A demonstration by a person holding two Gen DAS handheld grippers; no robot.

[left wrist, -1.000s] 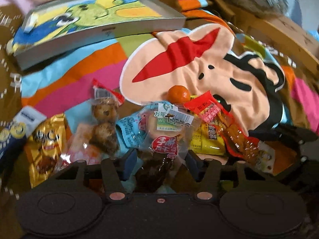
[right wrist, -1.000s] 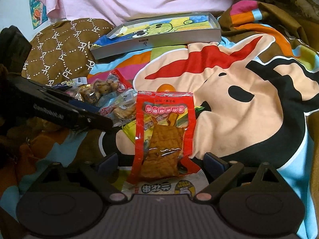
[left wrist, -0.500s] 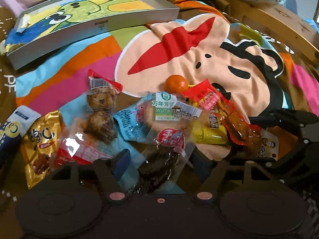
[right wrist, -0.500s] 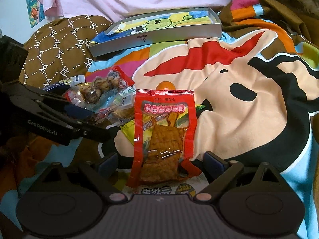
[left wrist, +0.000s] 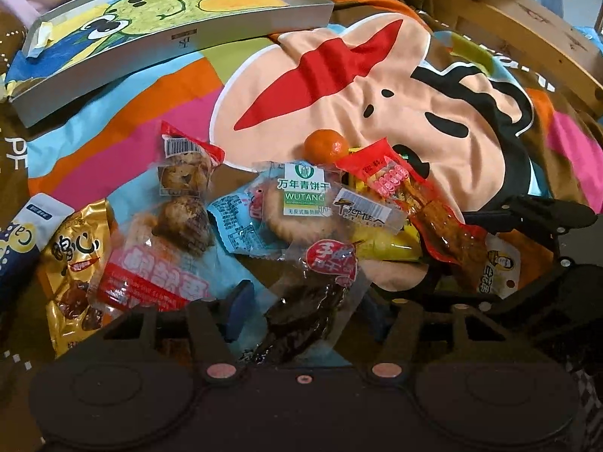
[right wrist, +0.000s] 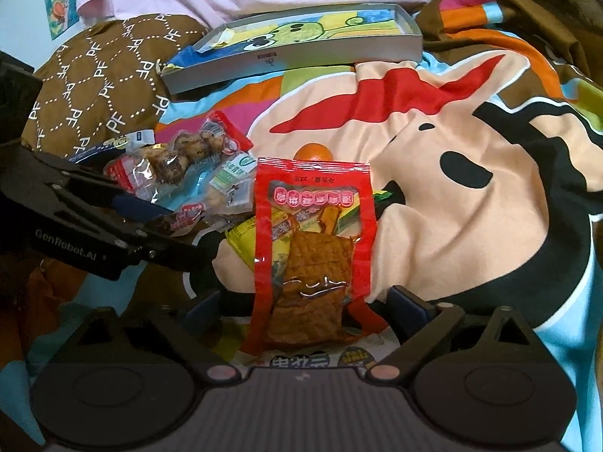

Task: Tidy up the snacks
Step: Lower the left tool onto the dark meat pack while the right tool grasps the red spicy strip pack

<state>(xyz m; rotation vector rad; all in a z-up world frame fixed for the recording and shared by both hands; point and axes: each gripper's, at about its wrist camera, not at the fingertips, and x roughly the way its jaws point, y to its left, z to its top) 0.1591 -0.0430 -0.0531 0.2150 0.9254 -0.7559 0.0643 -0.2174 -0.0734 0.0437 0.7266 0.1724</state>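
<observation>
The left claw (left wrist: 307, 303) is sitting open around a clear pack of dark meat (left wrist: 312, 297), lying lengthwise along the fingers. The right claw (right wrist: 305, 307) is gaping around a red snack pack (right wrist: 311, 248) pointing away toward the tray (right wrist: 301, 58), on the blanket (right wrist: 471, 196).

The yellow packet (right wrist: 245, 241) lies mostly hidden under the red pouch (right wrist: 312, 248), and the orange (right wrist: 312, 150) shows only its top above that pouch. The blue tube (left wrist: 15, 241) is cut off by the left edge. The dark-meat packet (left wrist: 309, 312) has its lower end hidden behind the left gripper (left wrist: 307, 310) (print unreadable).
</observation>
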